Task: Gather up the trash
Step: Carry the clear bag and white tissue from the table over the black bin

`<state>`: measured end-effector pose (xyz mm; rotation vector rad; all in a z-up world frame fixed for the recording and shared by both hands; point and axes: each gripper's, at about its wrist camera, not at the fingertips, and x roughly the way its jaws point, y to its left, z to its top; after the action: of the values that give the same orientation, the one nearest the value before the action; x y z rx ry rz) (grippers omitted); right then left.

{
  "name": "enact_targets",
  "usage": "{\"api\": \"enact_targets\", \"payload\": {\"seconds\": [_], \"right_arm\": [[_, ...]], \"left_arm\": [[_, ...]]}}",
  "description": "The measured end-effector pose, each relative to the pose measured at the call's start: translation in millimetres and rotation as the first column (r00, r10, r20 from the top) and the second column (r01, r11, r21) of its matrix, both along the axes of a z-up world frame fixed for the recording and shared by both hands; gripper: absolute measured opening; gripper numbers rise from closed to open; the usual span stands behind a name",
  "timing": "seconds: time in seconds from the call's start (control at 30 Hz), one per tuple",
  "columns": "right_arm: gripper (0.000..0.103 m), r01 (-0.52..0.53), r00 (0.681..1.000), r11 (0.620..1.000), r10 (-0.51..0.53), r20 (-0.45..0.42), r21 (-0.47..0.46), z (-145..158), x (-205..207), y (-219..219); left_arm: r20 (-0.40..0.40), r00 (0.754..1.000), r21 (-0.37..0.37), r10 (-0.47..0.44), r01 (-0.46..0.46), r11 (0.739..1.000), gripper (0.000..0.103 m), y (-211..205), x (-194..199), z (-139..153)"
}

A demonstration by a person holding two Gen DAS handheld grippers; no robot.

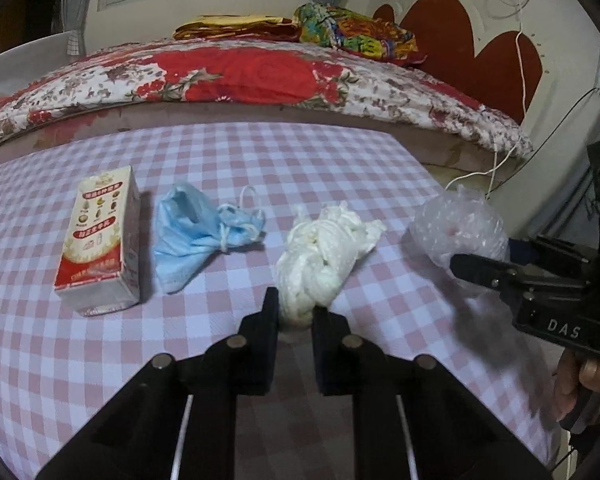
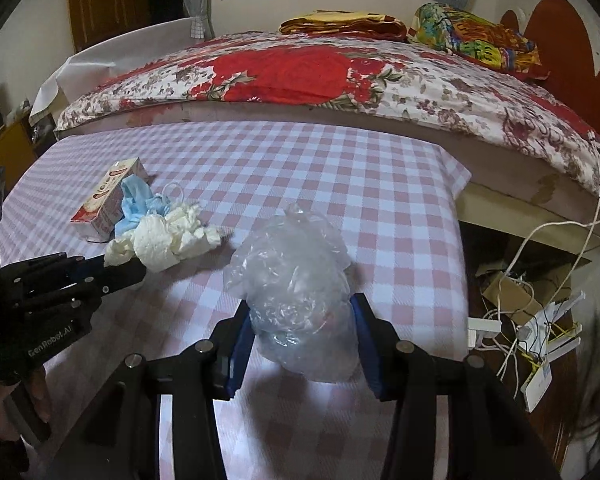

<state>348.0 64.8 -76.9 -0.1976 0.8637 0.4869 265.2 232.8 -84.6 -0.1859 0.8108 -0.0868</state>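
1. The left gripper (image 1: 295, 306) has its fingers closed on the near end of a crumpled white paper tissue wad (image 1: 324, 254), which lies on the pink-and-white checked tabletop (image 1: 228, 160). Only a small part of the tissue sits between the tips.
2. The right gripper (image 2: 300, 336) has its blue-padded fingers (image 2: 241, 344) pressed against both sides of a crumpled clear plastic bag (image 2: 296, 280), gripping it. I cannot tell whether the bag rests on the cloth or is just lifted.
3. Two more pieces of trash wait to the left of the tissue: a balled light-blue surgical mask (image 1: 200, 232) with its ear loops showing, and a red-and-white paper drink carton (image 1: 100, 240) lying on its side. Mask and carton are near each other; no bin shows in either view.
4. Risk with the tissue: the hold is on its edge, so a quick lift may tear the soft paper or let the wad slip out.
5. Risk with the bag: slick, springy film can squirm out of the pads, or only an outer fold may be caught.
6. Risk of a drop: the bag is near the tabletop's right edge, above a tangle of white cables (image 2: 532, 320) on the floor, so a dropped bag could land among them.
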Motion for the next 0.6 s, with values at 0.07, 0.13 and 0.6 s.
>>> {"api": "enact_targets", "payload": {"seconds": [0.07,0.13,0.6], "right_arm": [[0.049,0.007,1.0,1.0,-0.007,0.003,0.007,4,-5,-5],[0.049,0.012,1.0,1.0,-0.012,0.008,0.014,9,-13,-11],[0.049,0.033,0.999,0.998,-0.035,0.022,0.051,32,-72,-36]], "left_arm": [[0.006,1.0,-0.006,0.004,-0.004,1.0,0.016,-2,-7,5],[0.014,1.0,-0.004,0.005,-0.005,1.0,0.016,-6,-15,11],[0.049,0.997,0.01,0.052,-0.052,0.999,0.016,-25,-76,35]]}}
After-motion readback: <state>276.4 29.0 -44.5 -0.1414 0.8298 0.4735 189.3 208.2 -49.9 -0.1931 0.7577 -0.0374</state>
